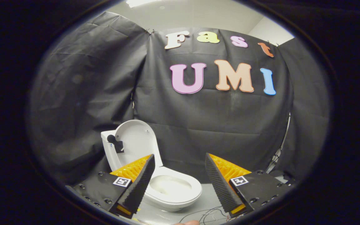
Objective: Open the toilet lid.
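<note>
A small white toilet (167, 190) stands on the grey floor, just beyond my left finger. Its lid (137, 140) is raised and leans back against the tank (109, 153), so the seat ring and the bowl show. A black knob-like piece (116, 143) sticks out at the lid's left edge. My gripper (180, 159) is open, with the orange-and-black fingers (139, 181) spread wide and nothing between them. The left finger overlaps the toilet's left side in view; the right finger stands apart, to the right of the bowl.
Black cloth walls close in behind and beside the toilet. Thin wires (205, 214) lie on the grey floor (208, 193) ahead of the right finger. A fingertip (187, 222) peeks in at the very bottom, between the fingers.
</note>
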Demonstrator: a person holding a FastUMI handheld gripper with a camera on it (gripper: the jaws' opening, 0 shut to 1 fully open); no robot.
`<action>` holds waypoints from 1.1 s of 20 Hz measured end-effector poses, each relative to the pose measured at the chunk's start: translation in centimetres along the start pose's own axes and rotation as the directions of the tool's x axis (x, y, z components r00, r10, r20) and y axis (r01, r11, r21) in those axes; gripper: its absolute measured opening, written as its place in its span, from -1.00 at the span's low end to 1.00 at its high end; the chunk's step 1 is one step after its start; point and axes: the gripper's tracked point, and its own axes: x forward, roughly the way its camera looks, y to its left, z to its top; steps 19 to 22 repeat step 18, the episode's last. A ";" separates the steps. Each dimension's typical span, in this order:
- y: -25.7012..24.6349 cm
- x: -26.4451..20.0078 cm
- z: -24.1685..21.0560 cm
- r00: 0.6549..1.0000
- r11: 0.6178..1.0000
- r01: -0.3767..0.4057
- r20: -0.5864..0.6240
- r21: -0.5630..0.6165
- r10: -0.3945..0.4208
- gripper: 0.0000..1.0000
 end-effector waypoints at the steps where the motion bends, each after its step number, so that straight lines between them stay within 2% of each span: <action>1: -0.1 -0.1 -0.3 1.000 1.000 -0.003 0.006 0.000 0.003 1.00; 3: -1.1 -0.1 -1.3 1.000 1.000 0.017 -0.012 0.008 -0.017 1.00; 22: -1.5 0.0 -2.6 1.000 1.000 0.008 -0.027 0.030 -0.008 1.00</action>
